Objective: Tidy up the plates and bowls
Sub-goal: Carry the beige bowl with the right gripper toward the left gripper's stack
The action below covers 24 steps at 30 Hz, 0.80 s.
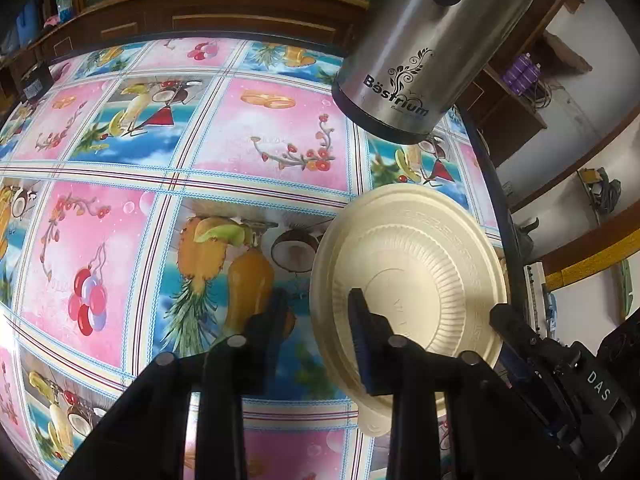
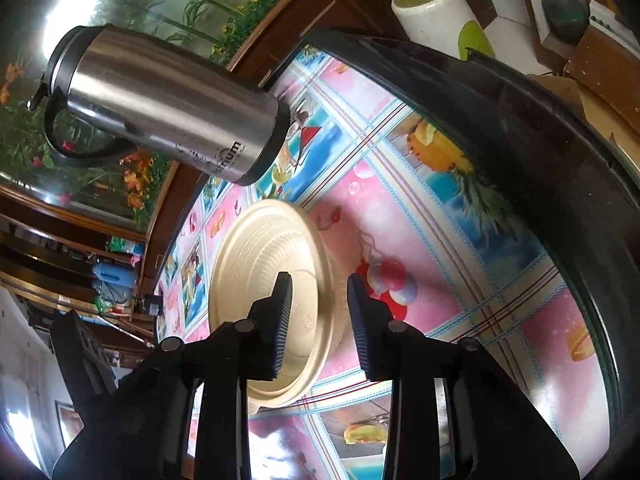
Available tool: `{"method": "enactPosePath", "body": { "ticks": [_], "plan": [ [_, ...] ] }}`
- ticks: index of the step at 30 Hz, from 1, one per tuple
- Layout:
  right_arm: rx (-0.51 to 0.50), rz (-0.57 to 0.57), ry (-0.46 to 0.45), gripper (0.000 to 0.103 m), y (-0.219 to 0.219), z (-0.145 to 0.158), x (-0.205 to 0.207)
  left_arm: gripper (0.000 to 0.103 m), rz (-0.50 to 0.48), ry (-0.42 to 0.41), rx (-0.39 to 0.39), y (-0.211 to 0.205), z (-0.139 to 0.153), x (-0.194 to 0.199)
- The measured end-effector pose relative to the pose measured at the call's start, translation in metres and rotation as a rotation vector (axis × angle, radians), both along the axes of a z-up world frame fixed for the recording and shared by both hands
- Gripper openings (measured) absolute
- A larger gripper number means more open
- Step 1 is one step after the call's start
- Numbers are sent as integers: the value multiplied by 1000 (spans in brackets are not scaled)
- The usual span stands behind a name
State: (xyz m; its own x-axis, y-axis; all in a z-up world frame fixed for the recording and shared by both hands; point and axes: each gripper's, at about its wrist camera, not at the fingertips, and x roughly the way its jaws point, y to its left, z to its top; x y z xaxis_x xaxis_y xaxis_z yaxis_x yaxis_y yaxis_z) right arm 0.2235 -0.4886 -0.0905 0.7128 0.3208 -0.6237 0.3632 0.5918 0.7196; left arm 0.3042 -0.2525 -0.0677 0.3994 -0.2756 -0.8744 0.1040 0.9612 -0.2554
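Item: cream round ribbed plastic bowl [image 2: 266, 280], upside down on fruit-print tablecloth [image 1: 120, 240], w/ steel flask [image 2: 168, 104] beyond. R gripper [image 2: 318, 316] released, straddling bowl rim, nearer. L gripper [image 1: 316, 332] released; bowl ahead-right, its right finger over it.

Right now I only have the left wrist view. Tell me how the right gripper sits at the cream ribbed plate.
Observer: The right gripper is open, with the rim of the cream ribbed plate between its fingers.
Operator: Describe the top of the steel flask; my view cuts it off.
Observer: The steel flask is capped by a black lid.
Operator: Report anything past the round fruit-print table.
Observer: A white cylinder with a green patch shows there.
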Motion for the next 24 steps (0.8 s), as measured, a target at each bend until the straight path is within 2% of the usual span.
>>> {"method": "enactPosePath", "body": {
  "ticks": [1, 4, 5, 7, 10, 13, 24],
  "plan": [
    [3, -4, -1, 22, -1, 0, 0, 29, -1, 1, -2, 0, 0, 0],
    [1, -3, 2, 22, 0, -1, 1, 29, -1, -2, -2, -1, 0, 0],
    [-1, -3, 0, 22, 1, -1, 1, 24, 0, -3, -2, -1, 0, 0],
    [-19, 3, 0, 15, 3, 0, 2, 19, -2, -2, -5, -1, -1, 0],
    [-19, 5, -1, 15, 4, -2, 3, 18, -6, 0, -5, -2, -1, 0],
    [-14, 4, 7, 15, 4, -6, 3, 12, -11, 3, -10, -2, -2, 0],
    [-46, -9, 7, 8, 10, -6, 0, 12, -48, -35, 21, -5, 0, -5]
  ]
}}
